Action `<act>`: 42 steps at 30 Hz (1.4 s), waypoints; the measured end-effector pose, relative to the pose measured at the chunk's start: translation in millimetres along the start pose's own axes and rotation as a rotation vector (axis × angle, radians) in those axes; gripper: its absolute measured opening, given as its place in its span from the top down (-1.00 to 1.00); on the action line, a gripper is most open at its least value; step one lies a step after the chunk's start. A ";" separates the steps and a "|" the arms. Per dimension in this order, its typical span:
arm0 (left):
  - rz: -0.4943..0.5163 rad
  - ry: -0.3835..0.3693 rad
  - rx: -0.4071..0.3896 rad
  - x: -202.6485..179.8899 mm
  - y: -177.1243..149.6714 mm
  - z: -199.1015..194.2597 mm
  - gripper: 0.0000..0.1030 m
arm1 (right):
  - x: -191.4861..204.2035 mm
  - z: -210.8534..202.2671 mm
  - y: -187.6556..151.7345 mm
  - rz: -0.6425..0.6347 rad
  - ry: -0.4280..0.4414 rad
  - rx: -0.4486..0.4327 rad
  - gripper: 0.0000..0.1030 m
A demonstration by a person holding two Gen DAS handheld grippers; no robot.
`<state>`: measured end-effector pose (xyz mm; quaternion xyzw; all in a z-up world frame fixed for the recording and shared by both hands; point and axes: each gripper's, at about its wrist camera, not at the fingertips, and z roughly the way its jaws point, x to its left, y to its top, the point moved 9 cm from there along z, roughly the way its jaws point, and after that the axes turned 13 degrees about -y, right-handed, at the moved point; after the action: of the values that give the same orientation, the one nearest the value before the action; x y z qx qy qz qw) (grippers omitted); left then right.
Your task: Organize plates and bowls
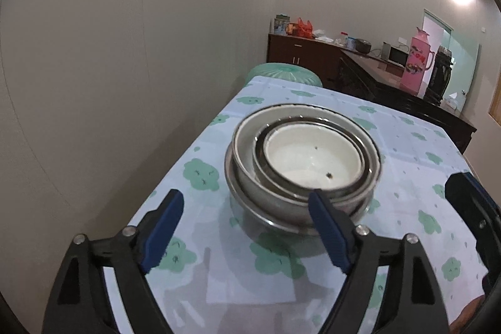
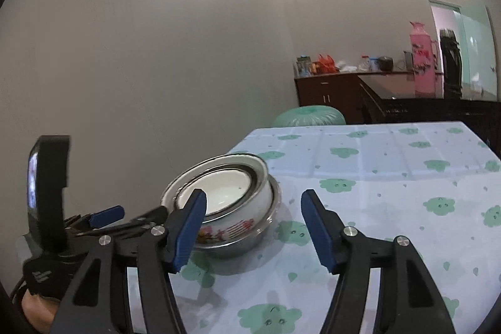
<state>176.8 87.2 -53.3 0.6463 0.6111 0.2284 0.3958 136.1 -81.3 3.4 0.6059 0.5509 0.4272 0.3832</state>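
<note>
Left gripper (image 1: 245, 204): jaws stand wide with nothing between them; the blue ribbed pads (image 1: 162, 227) frame the near side of the bowl stack without touching it.
Right gripper (image 2: 252, 208): jaws parted and holding nothing, pointing past the stack's right side over bare cloth.
Bowl stack (image 1: 302, 165): nested and at rest near the left edge of the worktop (image 1: 407, 152), free of both grippers.
Progress: the bowls appear gathered into one stack, so this part of the task looks done; no loose plate or bowl shows elsewhere on the cloth, though what lies outside both views cannot be told.
White bowl (image 1: 310, 158): innermost, round, glossy cream inside with a couple of dark specks; likely enamel.
Steel bowls (image 1: 247, 155): thin, shiny metal walls ringed around the white one, the widest at the bottom.
Flowered bowl (image 2: 231, 232): white side with a red and orange floral print, seen from the right wrist.
Tablecloth (image 2: 391, 208): smooth pale blue sheet with green cloud prints, lightly creased in squares.
Background: pink flask (image 1: 416, 61) on a dark wooden sideboard (image 1: 300, 52).
</note>
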 end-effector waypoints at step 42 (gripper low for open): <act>0.131 0.127 -0.231 -29.3 -27.0 -106.8 -0.99 | -4.1 -122.9 -16.7 0.021 -0.063 -0.236 -0.62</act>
<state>72.8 82.0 -7.0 0.6191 0.5610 0.3631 0.4125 14.8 -84.5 29.4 0.5753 0.4783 0.4737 0.4646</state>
